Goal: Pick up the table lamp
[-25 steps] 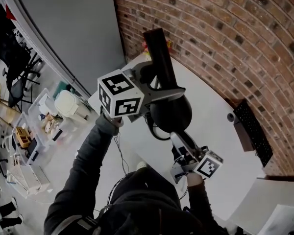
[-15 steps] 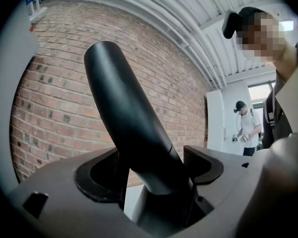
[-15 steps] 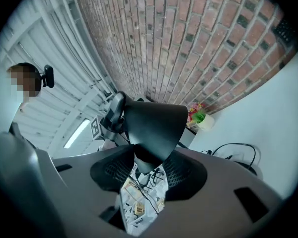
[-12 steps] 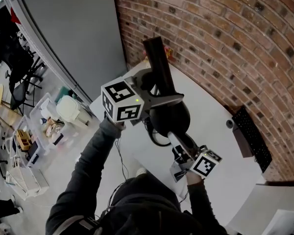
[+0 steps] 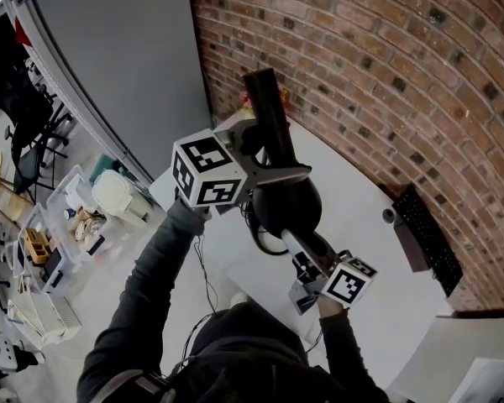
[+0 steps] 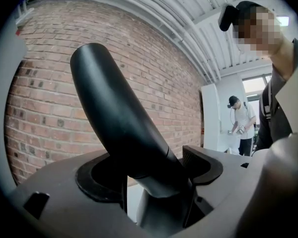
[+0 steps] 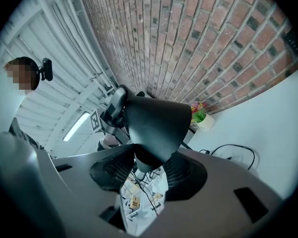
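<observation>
The table lamp (image 5: 270, 112), all black, is held up in the air over the near edge of the white counter (image 5: 361, 196), carried between the two tools. The left tool (image 5: 277, 163) is clenched on the lamp's thick tube-like arm: in the left gripper view the arm (image 6: 114, 113) rises at a slant out of the left tool (image 6: 159, 180), with both jaws tight against its sides. The right tool (image 5: 297, 237) comes at the lamp from below in the head view. In the right gripper view the narrow end of the cone-shaped shade (image 7: 156, 120) sits between the jaws of the right tool (image 7: 148, 170). Those jaws have just been closing a little, and their ribbed pads (image 7: 114, 170) now touch the shade on both sides, so this tool grasps the lamp too. A dark cable (image 5: 265, 243) loops down from the lamp onto the counter. A brick wall (image 5: 386, 57) runs along the far side of the counter, where a small potted plant (image 7: 204, 117) stands close to the bricks. A dark keyboard (image 5: 427, 235) lies further along to the right.
</observation>
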`<act>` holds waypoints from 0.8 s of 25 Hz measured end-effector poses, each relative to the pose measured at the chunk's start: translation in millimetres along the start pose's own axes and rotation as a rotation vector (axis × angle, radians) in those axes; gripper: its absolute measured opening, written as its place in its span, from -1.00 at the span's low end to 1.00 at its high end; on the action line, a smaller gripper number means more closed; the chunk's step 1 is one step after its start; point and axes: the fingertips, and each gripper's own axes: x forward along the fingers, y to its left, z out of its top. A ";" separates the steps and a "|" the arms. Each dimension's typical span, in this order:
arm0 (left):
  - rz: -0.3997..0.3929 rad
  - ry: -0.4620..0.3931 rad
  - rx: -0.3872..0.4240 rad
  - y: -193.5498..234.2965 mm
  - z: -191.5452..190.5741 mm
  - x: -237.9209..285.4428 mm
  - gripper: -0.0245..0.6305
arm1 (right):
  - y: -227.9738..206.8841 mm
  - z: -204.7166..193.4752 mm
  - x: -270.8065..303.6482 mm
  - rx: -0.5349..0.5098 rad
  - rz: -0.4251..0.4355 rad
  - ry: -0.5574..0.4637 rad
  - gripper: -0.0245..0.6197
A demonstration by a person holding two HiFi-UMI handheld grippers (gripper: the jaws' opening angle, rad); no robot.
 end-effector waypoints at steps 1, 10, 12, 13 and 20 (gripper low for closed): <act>-0.005 -0.005 0.001 -0.1 1.5 1.4 0.28 | -0.1 1.6 -0.6 -0.008 -0.002 0.003 -0.39; -0.027 -0.019 0.013 2.7 40.5 10.7 0.28 | 17.7 38.8 -1.9 -0.039 0.010 -0.010 -0.40; -0.031 -0.013 0.015 6.6 52.9 17.4 0.28 | 21.1 54.5 -1.5 -0.046 0.000 -0.021 -0.40; -0.032 -0.012 0.014 10.6 59.9 21.6 0.28 | 20.7 63.4 -1.0 -0.053 -0.005 -0.029 -0.40; -0.038 -0.069 0.030 20.0 108.5 31.5 0.28 | 35.1 106.8 1.5 -0.123 0.046 -0.080 -0.40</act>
